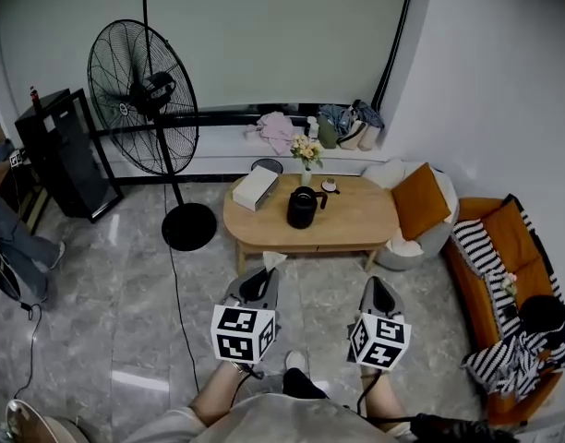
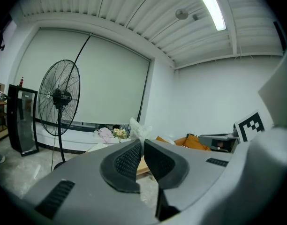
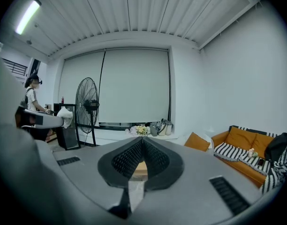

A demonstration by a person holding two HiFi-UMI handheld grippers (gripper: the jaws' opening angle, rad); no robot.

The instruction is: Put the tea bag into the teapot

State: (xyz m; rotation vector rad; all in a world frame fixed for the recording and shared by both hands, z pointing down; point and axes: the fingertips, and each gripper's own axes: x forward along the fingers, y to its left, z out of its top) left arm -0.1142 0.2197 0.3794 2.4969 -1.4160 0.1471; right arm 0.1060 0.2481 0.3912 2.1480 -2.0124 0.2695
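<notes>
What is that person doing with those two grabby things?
A person stands a little way back from the low wooden table, with a gripper in each hand. The left gripper is shut on a white tea bag. The right gripper is shut too, with nothing in it. The black teapot sits on the table, so the tea bag is not in it yet.

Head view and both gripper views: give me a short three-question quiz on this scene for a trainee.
1. True or false: the left gripper is shut on the tea bag.
2. The black teapot stands on: A the floor, B the wooden table, C the orange sofa.
3. Fill in: the right gripper holds ____.

Key: 1 true. 2 B. 3 nothing; it is shut and empty.
</notes>
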